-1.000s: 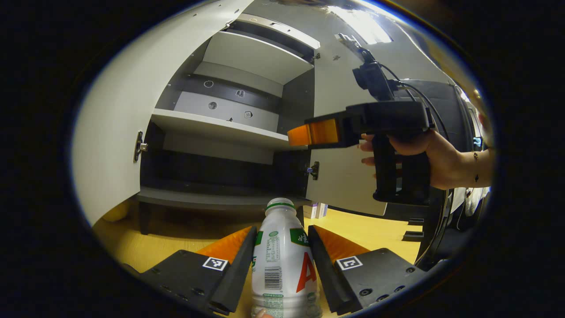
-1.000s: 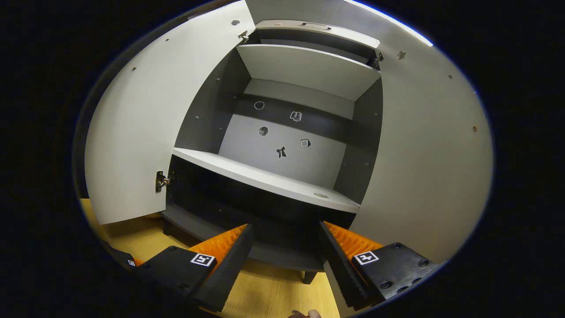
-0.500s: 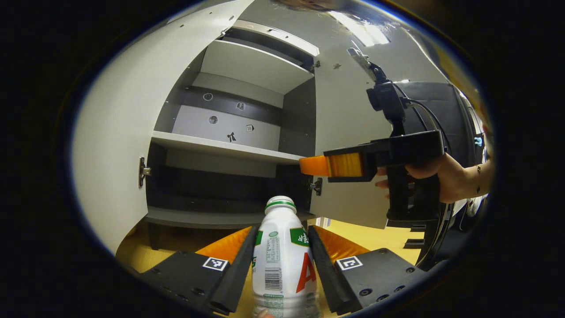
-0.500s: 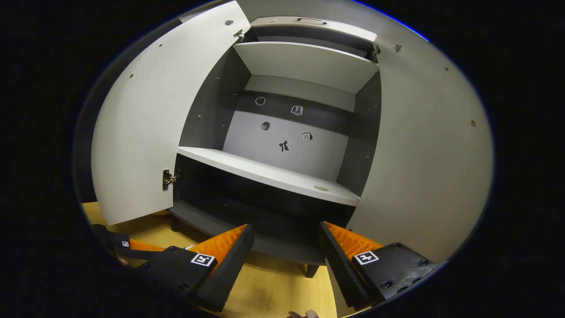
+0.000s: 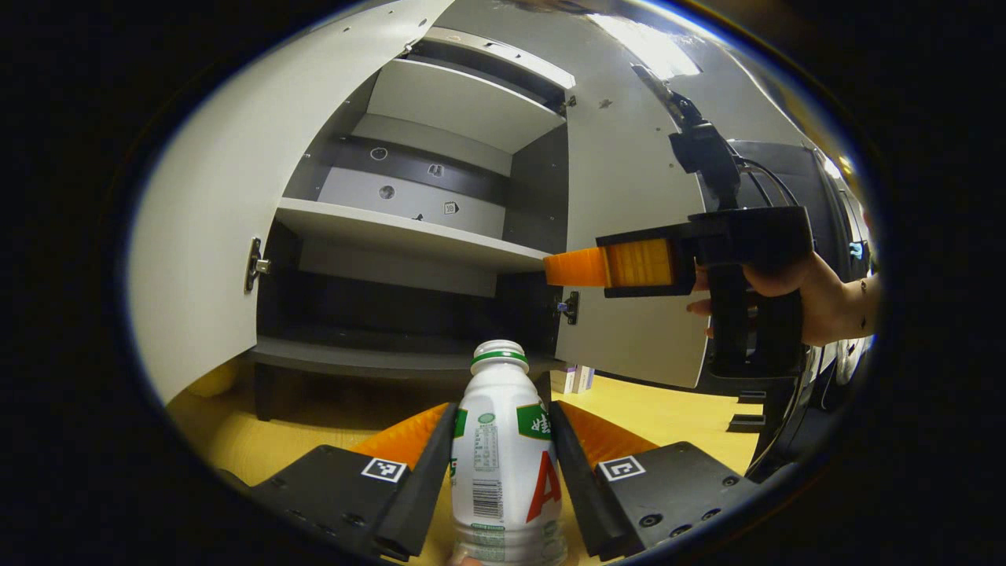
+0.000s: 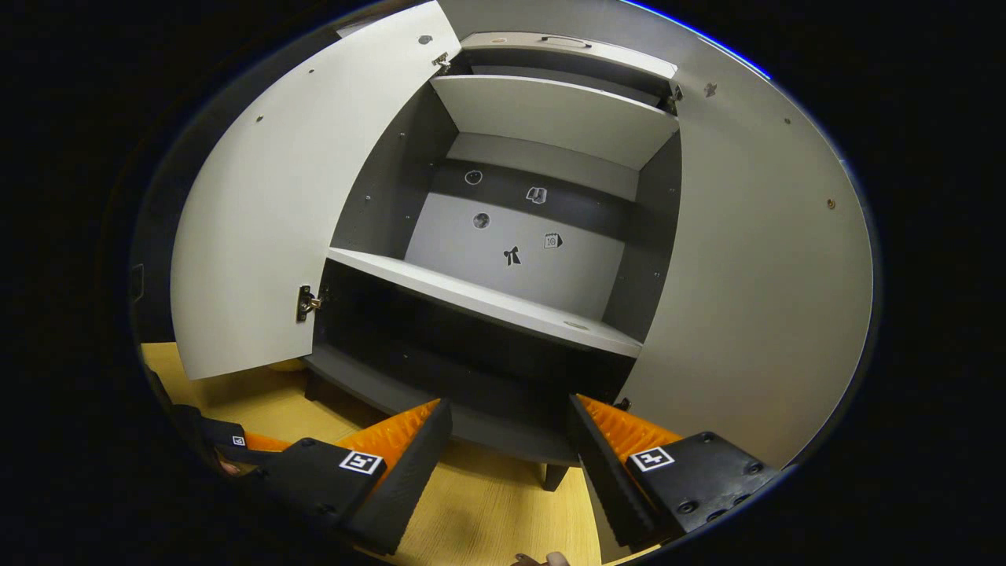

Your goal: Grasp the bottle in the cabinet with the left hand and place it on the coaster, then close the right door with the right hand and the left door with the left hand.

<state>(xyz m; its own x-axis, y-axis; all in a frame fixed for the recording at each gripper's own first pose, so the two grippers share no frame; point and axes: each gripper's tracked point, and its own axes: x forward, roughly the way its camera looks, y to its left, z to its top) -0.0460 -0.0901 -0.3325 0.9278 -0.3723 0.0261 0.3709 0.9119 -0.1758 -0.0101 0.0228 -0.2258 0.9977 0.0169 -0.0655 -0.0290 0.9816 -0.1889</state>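
A white plastic bottle point(image 5: 503, 464) with a green-ringed cap stands upright between my left gripper's point(image 5: 501, 448) fingers, which press on both its sides. It is out of the cabinet point(image 5: 409, 236), above the wooden tabletop point(image 5: 660, 409). Both cabinet doors stand open: the left door point(image 5: 212, 236) and the right door point(image 5: 629, 236). My right gripper point(image 6: 507, 464) is open with nothing between its fingers, in front of the cabinet's lower shelf point(image 6: 471, 303). From the left gripper view the right gripper point(image 5: 613, 267) hangs in a hand beside the right door.
The cabinet's shelves point(image 6: 550, 110) are bare, with small stickers on the back wall point(image 6: 511, 236). The cabinet stands on short legs point(image 6: 550, 475) on the wooden table. Small boxes point(image 5: 572, 379) sit under the right door. A dark stand point(image 5: 743, 420) is at the right.
The left gripper has drawn back a little with the bottle. The right gripper has shifted slightly right, closer to the right door, and stays open.
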